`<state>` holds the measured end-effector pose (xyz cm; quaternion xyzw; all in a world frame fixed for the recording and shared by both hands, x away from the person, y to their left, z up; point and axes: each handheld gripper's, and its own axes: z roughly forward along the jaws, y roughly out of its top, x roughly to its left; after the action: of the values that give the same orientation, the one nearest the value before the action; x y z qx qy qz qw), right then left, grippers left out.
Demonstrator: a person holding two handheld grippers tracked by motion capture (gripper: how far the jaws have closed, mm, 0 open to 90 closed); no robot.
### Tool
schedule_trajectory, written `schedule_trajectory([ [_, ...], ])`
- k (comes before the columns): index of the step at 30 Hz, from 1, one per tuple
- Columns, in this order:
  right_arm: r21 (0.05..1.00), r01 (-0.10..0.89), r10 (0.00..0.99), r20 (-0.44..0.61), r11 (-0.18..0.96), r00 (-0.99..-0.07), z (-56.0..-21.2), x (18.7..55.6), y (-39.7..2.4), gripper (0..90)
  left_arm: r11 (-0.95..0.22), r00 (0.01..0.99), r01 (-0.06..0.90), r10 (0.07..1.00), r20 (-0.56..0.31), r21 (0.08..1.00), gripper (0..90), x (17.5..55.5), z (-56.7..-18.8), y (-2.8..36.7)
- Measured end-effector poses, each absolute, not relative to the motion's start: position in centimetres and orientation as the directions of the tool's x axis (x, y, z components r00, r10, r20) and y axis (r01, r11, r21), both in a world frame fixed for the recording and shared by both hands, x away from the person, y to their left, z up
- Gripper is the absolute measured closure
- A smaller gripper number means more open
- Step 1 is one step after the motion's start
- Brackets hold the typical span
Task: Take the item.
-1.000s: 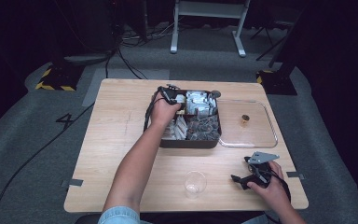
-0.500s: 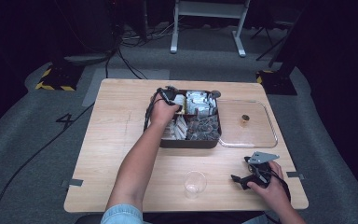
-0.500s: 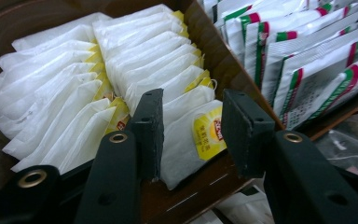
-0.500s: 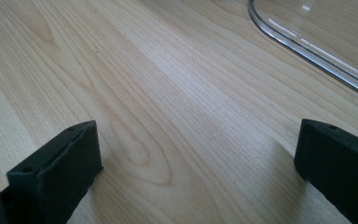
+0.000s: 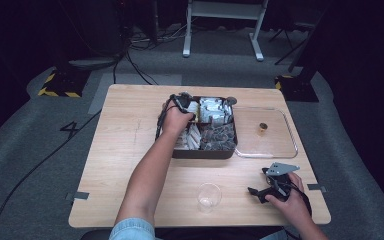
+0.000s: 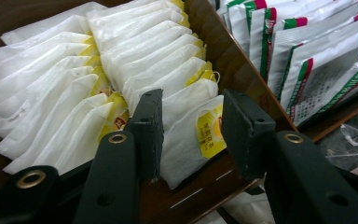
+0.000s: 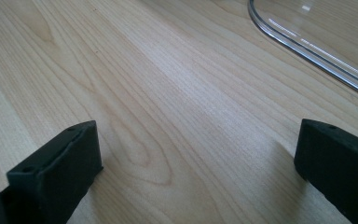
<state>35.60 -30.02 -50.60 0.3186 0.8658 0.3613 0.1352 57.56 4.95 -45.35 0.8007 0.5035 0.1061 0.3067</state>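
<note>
Teabag [image 6: 191,140] sits at the near end of its row in the box [image 5: 202,153], yellow tag facing me, between the jaws of my left tool [image 6: 191,128]. Jaws partly apart; one pad lies against the bag's side, the other stands just off the tag, so not clamped. Bag leans on the next white teabags [image 6: 74,93], two packed rows in that compartment. Wooden divider [image 6: 233,70] runs just beside the far jaw; past it, red-and-green sachets [image 6: 307,56] stand in the neighbouring compartment. Dark packets [image 5: 219,136] fill the compartment nearer me. Clear lid [image 5: 265,132] lies on the table [image 5: 130,150] touching the box's right side, small brown knob [image 5: 263,128] on it. Clear cup [image 5: 209,195] stands near the table's front edge. My right tool [image 7: 196,158] rests low over bare table, jaws wide, nothing between them, lid rim ahead of it.
</note>
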Motion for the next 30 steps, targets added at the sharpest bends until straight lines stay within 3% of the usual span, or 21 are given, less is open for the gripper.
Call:
schedule_trajectory([
  [6,0.712,0.454,0.65,-0.004,0.536,-0.76,-50.6,35.6,-30.0,0.6,-0.349,0.492,0.736,0.864,-0.104,0.58,65.6,57.4,-45.4,4.5],
  [9,0.712,0.454,0.65,-0.004,0.536,-0.76,-50.6,35.6,-30.0,0.5,-0.386,0.509,0.736,0.857,-0.079,0.556,78.6,57.4,-45.3,4.4],
  [15,0.712,0.454,0.649,-0.004,0.536,-0.76,-50.6,35.6,-30.0,0.6,-0.437,0.547,0.706,0.836,-0.038,0.558,88.9,57.3,-45.3,4.2],
  [30,0.712,0.454,0.649,-0.004,0.536,-0.761,-50.6,35.6,-30.0,0.6,-0.433,0.577,0.655,0.816,-0.04,0.619,90.0,57.0,-43.4,4.9],
])
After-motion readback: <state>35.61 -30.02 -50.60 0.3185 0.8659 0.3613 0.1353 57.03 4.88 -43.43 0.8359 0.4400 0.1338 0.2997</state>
